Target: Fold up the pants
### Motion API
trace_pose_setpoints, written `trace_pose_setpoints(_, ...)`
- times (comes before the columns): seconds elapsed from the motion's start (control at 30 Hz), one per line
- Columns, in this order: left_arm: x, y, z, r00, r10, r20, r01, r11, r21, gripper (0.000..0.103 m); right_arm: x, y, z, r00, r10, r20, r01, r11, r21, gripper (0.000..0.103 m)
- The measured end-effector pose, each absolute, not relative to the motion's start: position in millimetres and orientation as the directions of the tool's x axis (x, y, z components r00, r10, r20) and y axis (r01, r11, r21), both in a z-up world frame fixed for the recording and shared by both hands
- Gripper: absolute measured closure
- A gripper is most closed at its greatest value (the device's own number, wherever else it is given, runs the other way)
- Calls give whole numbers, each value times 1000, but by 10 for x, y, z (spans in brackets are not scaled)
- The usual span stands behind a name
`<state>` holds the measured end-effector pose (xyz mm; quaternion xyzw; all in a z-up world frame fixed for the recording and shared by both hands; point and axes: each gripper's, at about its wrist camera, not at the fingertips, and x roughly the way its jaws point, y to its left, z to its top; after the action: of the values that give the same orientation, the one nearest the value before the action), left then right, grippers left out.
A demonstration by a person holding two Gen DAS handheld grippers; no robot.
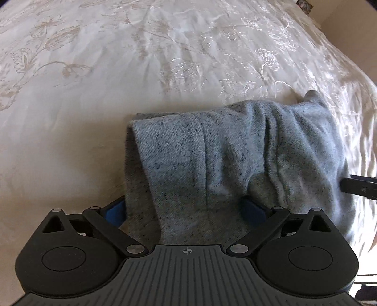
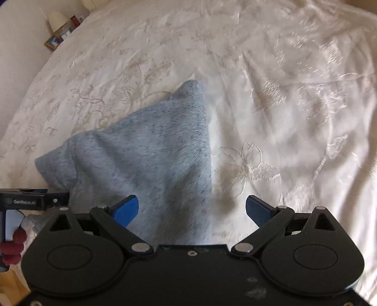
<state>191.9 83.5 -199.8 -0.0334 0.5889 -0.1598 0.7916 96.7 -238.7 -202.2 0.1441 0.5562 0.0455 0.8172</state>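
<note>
Item: grey pants (image 1: 212, 150), knit, bunched and partly doubled over, lying on the bed (image 1: 94, 70) with its embroidered cream cover.

Step, as we judge it: mid-fold, cloth being brought over itself. Next move calls for laying the layers flat and square, edges matched, wrinkles drawn out.

Left tongs (image 1: 186, 209): spread wide, cloth draped between the blue pads; we cannot tell if anything is pinched.

Right tongs (image 2: 192, 208): spread wide, cloth edge lying between them, nothing clamped.

Left view alone: the doubled layer and seam. Right view alone: the pointed far corner, a lamp (image 2: 56, 20) and small frames (image 2: 53, 41) beyond the bed.
</note>
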Motion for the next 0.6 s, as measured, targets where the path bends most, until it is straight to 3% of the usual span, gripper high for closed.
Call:
trace_pose_setpoints(0.27,1772,722,-1872,305,-293,-906,182,952,-246,39,1300,-2421,-2338,316,397,-862,-7,909,416,6)
trace_pose_setpoints(0.33,1745,656,-1814,327,-261,-908,177,961,-213,49,1346,-2418,-2348,315,434,-844,-1,889,457,23)
trace_pose_setpoints(0.4,1704,619,-1746,349,-230,-908,165,969,-182,57,1371,-2426,-2322,305,472,-827,14,866,500,64)
trace_pose_setpoints(0.43,1687,621,-1707,357,-222,-907,160,972,-174,62,1382,-2433,-2295,308,477,-823,21,862,507,77)
trace_pose_setpoints(0.6,1628,571,-1527,387,-219,-896,162,972,-167,71,1333,-2482,-2094,323,519,-791,-17,839,544,85)
